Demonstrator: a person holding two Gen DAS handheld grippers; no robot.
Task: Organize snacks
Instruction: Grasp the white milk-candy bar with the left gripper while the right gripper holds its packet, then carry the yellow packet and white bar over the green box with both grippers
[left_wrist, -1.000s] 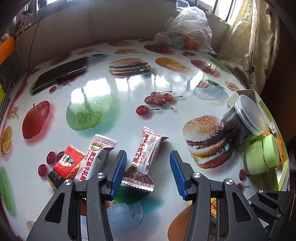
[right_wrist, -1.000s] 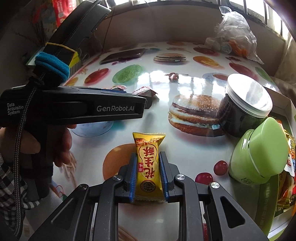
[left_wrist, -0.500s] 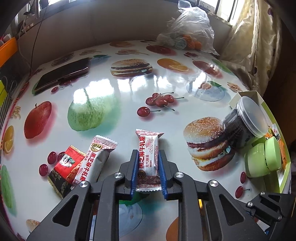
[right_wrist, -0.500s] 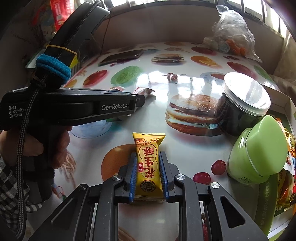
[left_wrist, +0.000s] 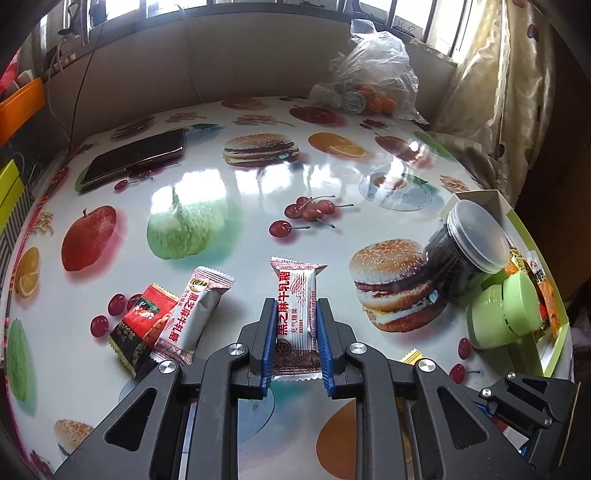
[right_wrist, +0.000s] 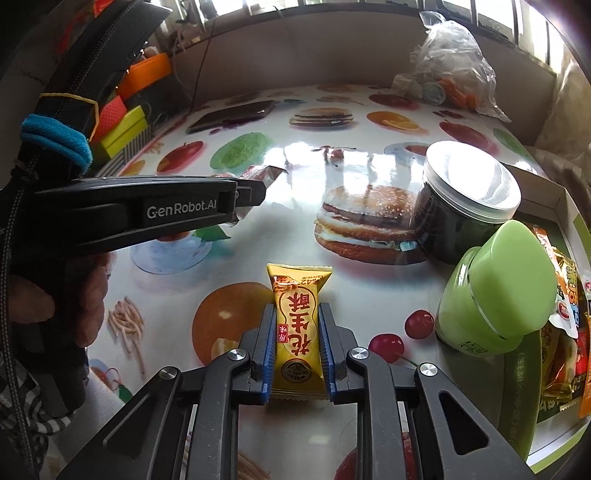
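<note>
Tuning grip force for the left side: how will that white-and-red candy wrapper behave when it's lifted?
Likely light and soft: the white-and-red candy wrapper is a puffy pillow pack, so the left gripper, pinching its sides, may dent it. Its glossy film could slip. The crimped ends will probably flop; no roll risk.

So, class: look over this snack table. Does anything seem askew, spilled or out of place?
Yes. The dark jar with the clear lid and the green container both tilt, propped against the tray's edge rather than standing upright. A phone also lies among the snacks. Nothing is spilled.
</note>
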